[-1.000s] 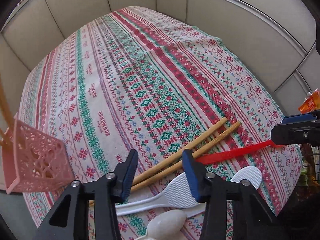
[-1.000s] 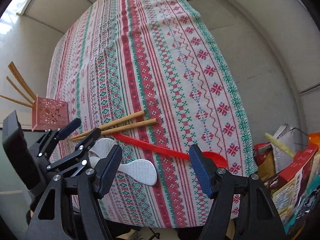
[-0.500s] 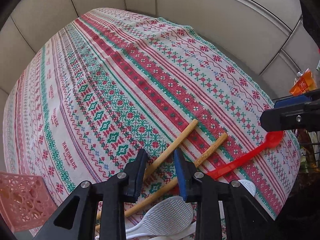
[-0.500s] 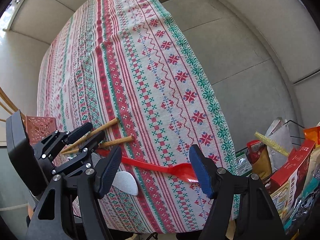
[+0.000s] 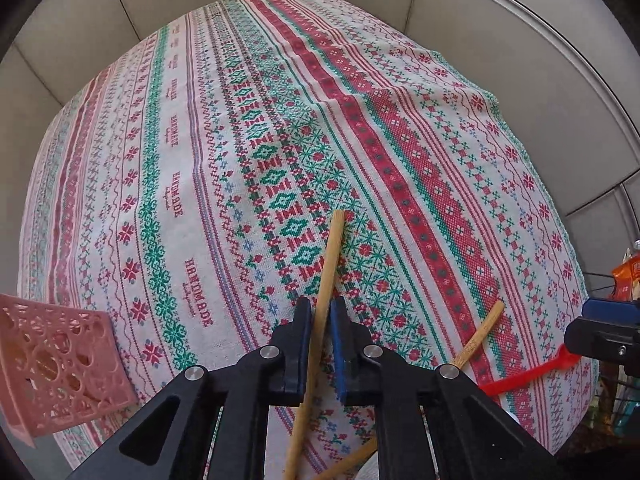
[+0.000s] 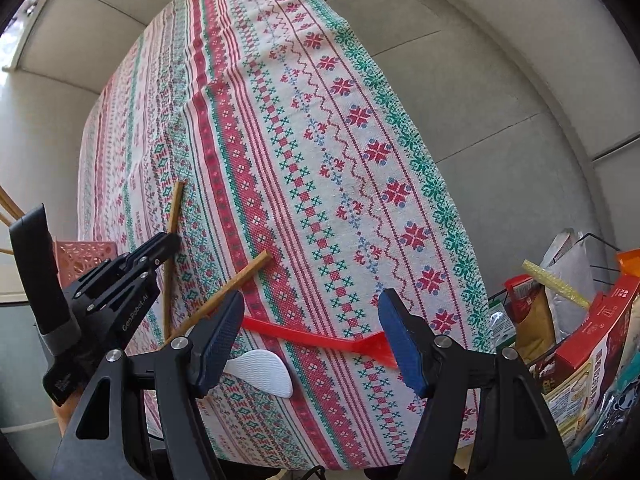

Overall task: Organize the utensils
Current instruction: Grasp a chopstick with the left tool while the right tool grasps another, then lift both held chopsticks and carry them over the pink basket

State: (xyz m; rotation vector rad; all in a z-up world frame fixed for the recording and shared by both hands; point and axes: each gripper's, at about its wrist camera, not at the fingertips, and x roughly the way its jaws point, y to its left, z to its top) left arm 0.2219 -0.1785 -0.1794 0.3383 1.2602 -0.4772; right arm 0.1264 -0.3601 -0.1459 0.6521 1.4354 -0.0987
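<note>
The left gripper (image 5: 320, 316) is closing on a chopstick (image 5: 326, 280); the stick runs between its blue pads, which look to touch it on both sides. The stick's far end points toward 12 o'clock over the tablecloth (image 5: 280, 120). A second chopstick (image 5: 478, 340) lies on the cloth at about 3 o'clock from the left gripper, pointing toward 1 o'clock. Beyond it, near 3 o'clock, a red spoon (image 5: 524, 376) lies flat, its far end under the right gripper.

In the right wrist view, the right gripper (image 6: 312, 340) stands wide open above the red spoon, one pad over the handle, the other at the bowl; neither pad clearly touches it. A white spoon (image 6: 260, 372) lies on the cloth at 7 o'clock from that gripper.

A pink basket (image 5: 60, 364) sits at 9 o'clock from the left gripper, at the cloth's edge.

The cloth carries the repeated word "HANDMADE" (image 5: 198, 292) along one stripe. The left gripper's body reads "GenRobot.AI" (image 6: 134, 314). Food packages (image 6: 580, 340) crowd the 3 o'clock edge of the right wrist view; their print is too small to read.
</note>
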